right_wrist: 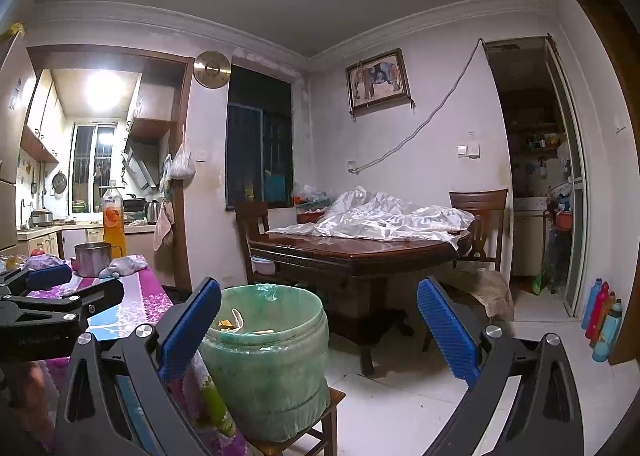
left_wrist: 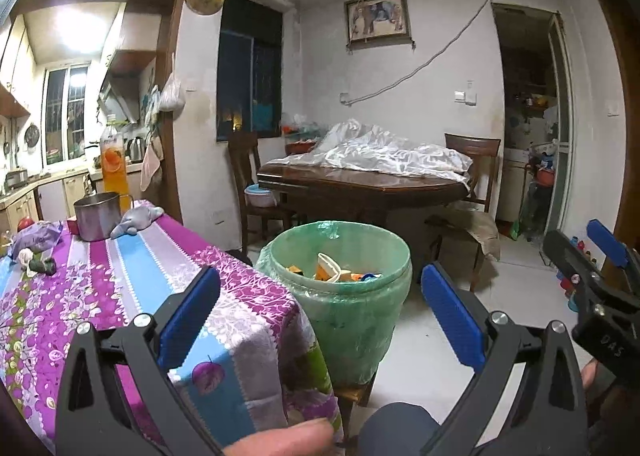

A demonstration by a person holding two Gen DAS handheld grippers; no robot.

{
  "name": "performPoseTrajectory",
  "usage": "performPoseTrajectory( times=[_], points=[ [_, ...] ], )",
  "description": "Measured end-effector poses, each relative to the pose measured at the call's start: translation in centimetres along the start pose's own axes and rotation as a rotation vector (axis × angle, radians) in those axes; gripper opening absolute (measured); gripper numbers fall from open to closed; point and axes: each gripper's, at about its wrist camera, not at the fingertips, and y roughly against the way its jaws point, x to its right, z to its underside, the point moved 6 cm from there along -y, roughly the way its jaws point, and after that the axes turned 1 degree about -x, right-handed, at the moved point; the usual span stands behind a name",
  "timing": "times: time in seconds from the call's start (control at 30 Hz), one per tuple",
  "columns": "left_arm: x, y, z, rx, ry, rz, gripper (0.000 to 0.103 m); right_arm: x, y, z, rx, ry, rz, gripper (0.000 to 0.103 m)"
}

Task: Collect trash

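Observation:
A green bin (left_wrist: 352, 308) lined with a green bag stands on a low wooden stool beside the table; it holds several scraps of trash (left_wrist: 334, 270). It also shows in the right wrist view (right_wrist: 268, 360). My left gripper (left_wrist: 320, 320) is open and empty, in front of the bin at the table corner. My right gripper (right_wrist: 318, 332) is open and empty, to the right of the bin. A crumpled purple wrapper (left_wrist: 38, 238) and dark scraps (left_wrist: 40, 266) lie on the purple floral tablecloth (left_wrist: 132, 288) at far left.
A metal pot (left_wrist: 97, 215), a grey cloth (left_wrist: 136, 219) and an orange drink bottle (left_wrist: 114, 163) stand at the table's far end. A dark dining table (left_wrist: 360, 183) with white plastic sheeting and chairs lies behind the bin. Coloured bottles (right_wrist: 602, 316) stand by the right doorway.

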Motion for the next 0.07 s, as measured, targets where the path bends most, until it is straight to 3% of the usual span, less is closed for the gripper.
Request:
performPoseTrajectory(
  times=[0.07],
  points=[
    [-0.16,-0.13,-0.04,-0.004,0.002,-0.004,0.097,-0.03,-0.01,0.07,-0.003,0.000,0.000,0.098]
  ],
)
